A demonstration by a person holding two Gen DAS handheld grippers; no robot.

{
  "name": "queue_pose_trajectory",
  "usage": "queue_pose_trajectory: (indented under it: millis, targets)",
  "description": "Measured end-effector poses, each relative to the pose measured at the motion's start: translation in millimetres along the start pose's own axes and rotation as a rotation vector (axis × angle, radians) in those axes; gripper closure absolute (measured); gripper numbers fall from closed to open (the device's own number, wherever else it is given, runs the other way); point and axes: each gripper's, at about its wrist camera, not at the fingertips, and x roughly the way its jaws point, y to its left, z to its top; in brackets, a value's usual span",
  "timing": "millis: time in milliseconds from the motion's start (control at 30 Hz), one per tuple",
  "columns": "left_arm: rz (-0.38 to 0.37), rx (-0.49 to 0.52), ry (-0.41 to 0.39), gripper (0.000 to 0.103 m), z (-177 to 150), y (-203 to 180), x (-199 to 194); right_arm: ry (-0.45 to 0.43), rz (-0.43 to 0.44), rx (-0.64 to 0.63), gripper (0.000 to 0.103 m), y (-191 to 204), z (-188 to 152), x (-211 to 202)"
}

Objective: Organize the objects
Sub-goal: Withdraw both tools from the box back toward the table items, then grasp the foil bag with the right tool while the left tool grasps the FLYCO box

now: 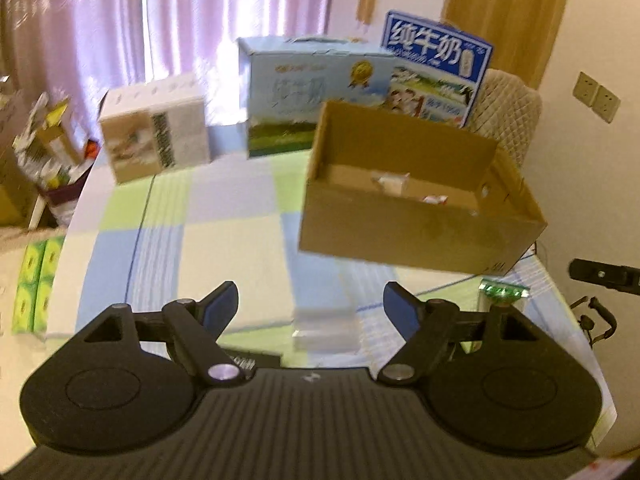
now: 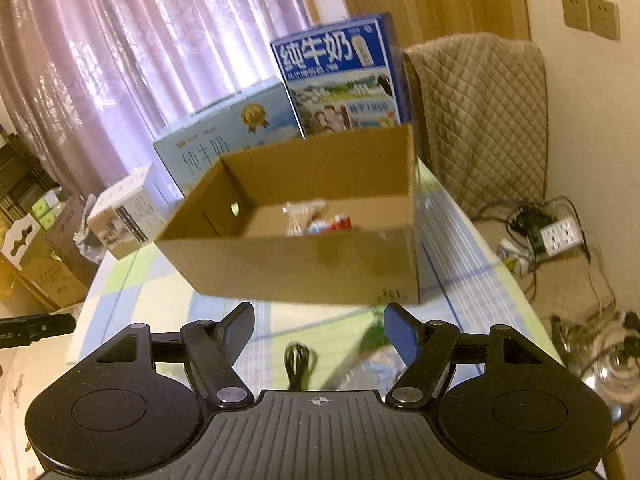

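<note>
Both grippers, left gripper (image 1: pixel 311 304) and right gripper (image 2: pixel 319 322), are hovering wide and empty just before the cardboard box (image 2: pixel 304 264). Several small items are already lying inside; a clear packet (image 1: pixel 324 330), green packet (image 1: pixel 505 291) and black cable (image 2: pixel 298 364) are still waiting before it.

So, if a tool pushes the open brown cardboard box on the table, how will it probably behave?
The cardboard box would probably slide rather than tip: it is low and wide, with its flat bottom on the smooth checked tablecloth. It is likely light, since only a few small items lie inside. Its thin, open-topped walls may flex if squeezed, so pushing low seems safer.
</note>
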Motion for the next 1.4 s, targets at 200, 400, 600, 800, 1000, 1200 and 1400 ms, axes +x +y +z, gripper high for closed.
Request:
queue_pose_trajectory:
  millis: [200,400,600,800,1000,1200,1400]
  targets:
    - [0.037,-0.030,0.052,0.027,-25,24,-1,0.077,-0.017,0.042,0.034,-10,-26,4]
    - [0.069,-0.073,0.099,0.027,-46,44,1,0.148,-0.034,0.081,0.034,-18,-49,14]
    - [0.089,-0.091,0.137,0.027,-58,52,5,0.194,-0.018,0.147,0.034,-26,-64,26]
    - [0.102,-0.106,0.162,0.027,-65,56,11,0.214,0.002,0.216,0.034,-36,-76,38]
    - [0.117,-0.121,0.182,0.027,-68,60,16,0.225,0.033,0.316,0.034,-55,-89,53]
    - [0.127,-0.124,0.199,0.027,-70,61,21,0.217,0.119,0.505,0.034,-78,-104,69]
    - [0.131,-0.122,0.217,0.027,-72,60,28,0.157,0.160,0.583,0.035,-84,-99,84]
